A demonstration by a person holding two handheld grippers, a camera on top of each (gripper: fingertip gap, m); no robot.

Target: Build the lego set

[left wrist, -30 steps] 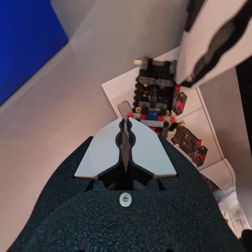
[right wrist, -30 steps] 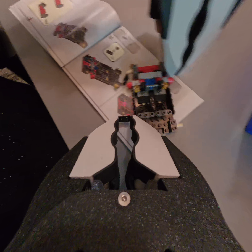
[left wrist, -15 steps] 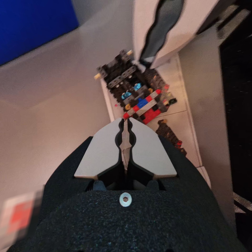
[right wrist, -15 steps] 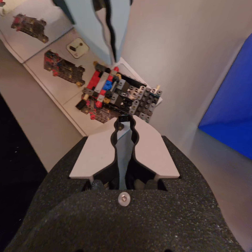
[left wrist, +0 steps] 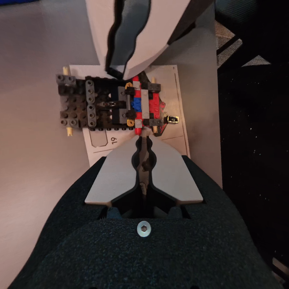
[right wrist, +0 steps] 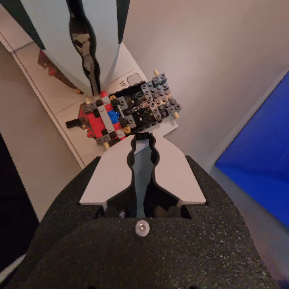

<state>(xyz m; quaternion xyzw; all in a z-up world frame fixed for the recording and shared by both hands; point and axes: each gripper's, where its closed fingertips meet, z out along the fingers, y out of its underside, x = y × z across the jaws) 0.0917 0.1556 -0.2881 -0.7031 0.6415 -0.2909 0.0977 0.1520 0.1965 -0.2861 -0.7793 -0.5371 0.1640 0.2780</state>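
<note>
Black brick (right wrist: 142, 135) clamped in right gripper (right wrist: 142, 136) jaws at model (left wrist: 109, 103) edge, left gripper (left wrist: 143, 136) jaws seemingly together

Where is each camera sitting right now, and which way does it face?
Left wrist view: rides the left gripper, looking along its shut fingers at the lego model on the instruction booklet; the right gripper enters from the top.
Right wrist view: rides the right gripper, which pinches a small black piece, facing the model's opposite long side; the left gripper shows at the top.
Shared: model, booklet, both grippers, from opposing sides.
</note>
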